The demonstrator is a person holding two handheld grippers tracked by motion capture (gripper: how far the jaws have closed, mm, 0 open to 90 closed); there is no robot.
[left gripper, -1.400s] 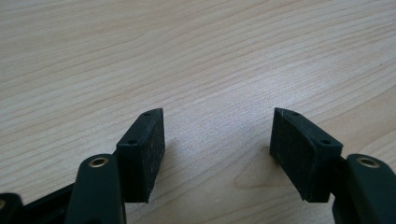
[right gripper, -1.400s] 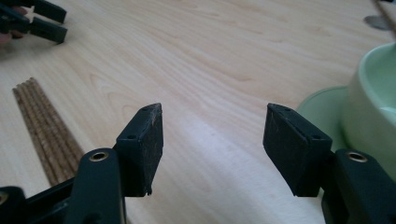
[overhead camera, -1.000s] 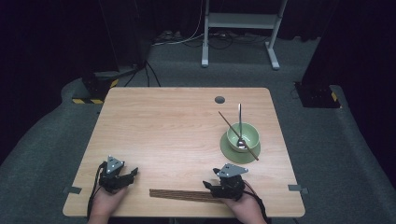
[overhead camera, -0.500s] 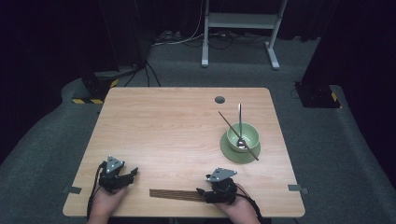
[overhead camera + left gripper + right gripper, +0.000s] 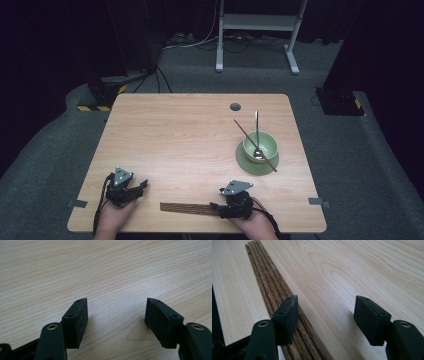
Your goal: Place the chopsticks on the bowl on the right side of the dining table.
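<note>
right claw: we see it at the table's near edge, about 5 o'clock of the table centre, pointing toward 9 o'clock along the chopsticks; jaws apart, clamped on nothing. In the right gripper view one jaw sits right over the bundle, the other over bare wood; we can't tell if the pad touches the sticks.
chopsticks: dark brown speckled bundle lying flat on the table near the front edge, running 9-to-3 o'clock, its right end under the right claw. In the right gripper view we count several sticks side by side, touching each other, running off toward 11 o'clock.
left claw: at roughly 7 o'clock of the table centre, well apart from the chopsticks, pointing toward 3 o'clock; jaws wide apart, nothing between them. In the left gripper view we get bare wood between the pads.
table: light wood, rounded corners, small dark round hole at 12 o'clock near the far edge.
bowl: green, on a green plate, at 3 o'clock of the table centre, well apart from both claws.
in bowl: a metal spoon with its handle up toward 12 o'clock, and a single chopstick laid across the rim from 10 to 4 o'clock.
</note>
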